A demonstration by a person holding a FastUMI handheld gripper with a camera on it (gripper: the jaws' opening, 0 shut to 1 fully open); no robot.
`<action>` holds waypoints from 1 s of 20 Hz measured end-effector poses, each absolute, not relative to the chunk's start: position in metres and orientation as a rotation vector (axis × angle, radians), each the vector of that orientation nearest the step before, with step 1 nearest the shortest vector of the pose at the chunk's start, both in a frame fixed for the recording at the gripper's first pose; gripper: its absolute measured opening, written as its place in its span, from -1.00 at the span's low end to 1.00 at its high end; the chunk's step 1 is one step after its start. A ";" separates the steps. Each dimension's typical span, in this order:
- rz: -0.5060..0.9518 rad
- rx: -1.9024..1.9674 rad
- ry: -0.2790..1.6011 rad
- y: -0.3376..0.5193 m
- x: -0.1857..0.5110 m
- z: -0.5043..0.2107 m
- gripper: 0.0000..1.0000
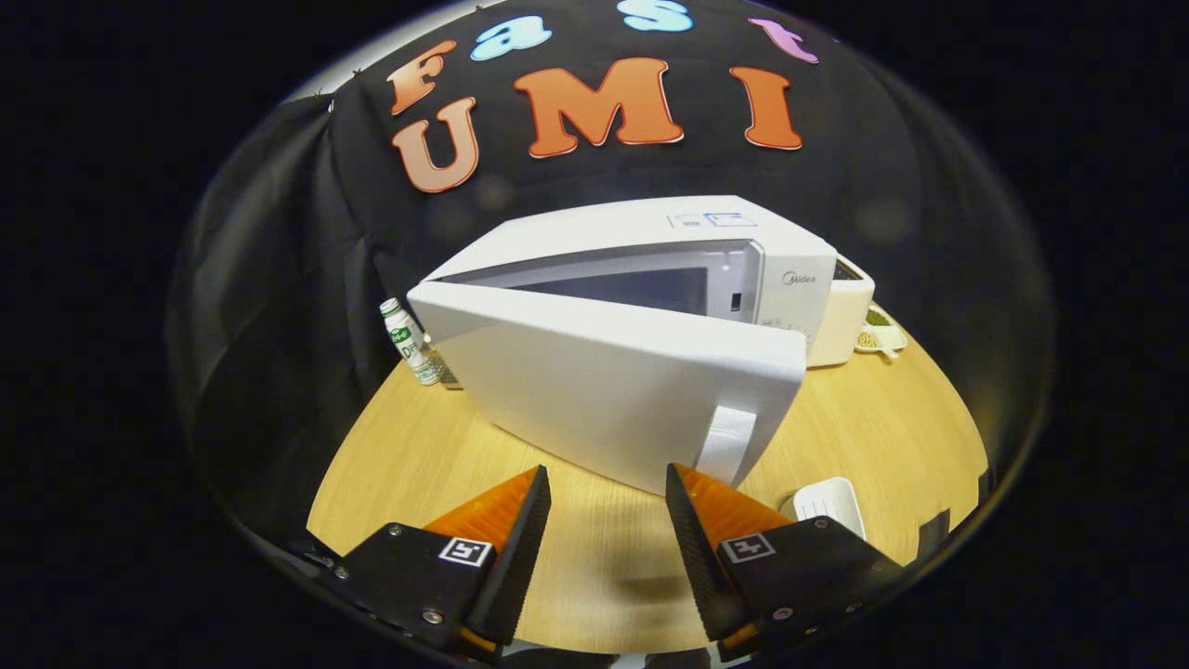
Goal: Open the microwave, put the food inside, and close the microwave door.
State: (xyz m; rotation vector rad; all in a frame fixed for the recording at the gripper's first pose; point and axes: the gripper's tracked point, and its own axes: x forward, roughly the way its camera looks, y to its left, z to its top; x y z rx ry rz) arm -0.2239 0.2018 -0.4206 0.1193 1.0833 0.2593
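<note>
We see the gripper w/ jaws spread, empty; microwave door ajar, stiff, light-swinging, so we'd hook its handle.

Wooden worktop, light grain. Small white bottle with green label stands upright near the worktop's far left edge, a dark flat item just beside it, too hidden to identify. Cream-white appliance at far right; a small dish with greenish contents beside it.
</note>
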 end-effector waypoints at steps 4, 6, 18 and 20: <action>0.207 0.056 1.057 0.180 -0.193 -0.446 0.49; 0.183 0.054 1.032 0.169 -0.174 -0.452 0.49; 0.161 0.105 0.957 0.184 -0.122 -0.487 -0.28; 0.173 0.113 0.964 0.184 -0.120 -0.492 -0.55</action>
